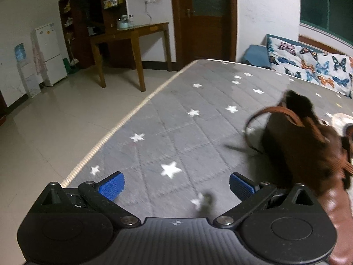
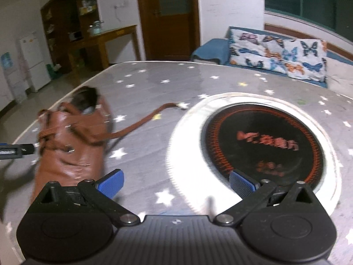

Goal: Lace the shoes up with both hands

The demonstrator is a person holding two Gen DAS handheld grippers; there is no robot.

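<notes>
A brown leather boot (image 2: 72, 145) stands on the grey star-patterned table cover (image 2: 154, 84), blurred by motion. In the left wrist view the boot (image 1: 304, 150) fills the right edge. One brown lace (image 2: 143, 119) trails from the boot toward the far right across the cover; another lace (image 1: 264, 114) loops off the boot's left side. My left gripper (image 1: 176, 185) is open with nothing between its blue pads, left of the boot. My right gripper (image 2: 176, 185) is open and holds nothing, right of the boot. The left gripper's tip (image 2: 15, 151) shows at the boot's left.
A round white-rimmed induction cooktop (image 2: 262, 145) is set in the table right of the boot. The table edge (image 1: 106, 137) drops to a tiled floor on the left. A butterfly-print cushion (image 2: 278, 55), a wooden desk (image 1: 132, 35) and a door lie beyond.
</notes>
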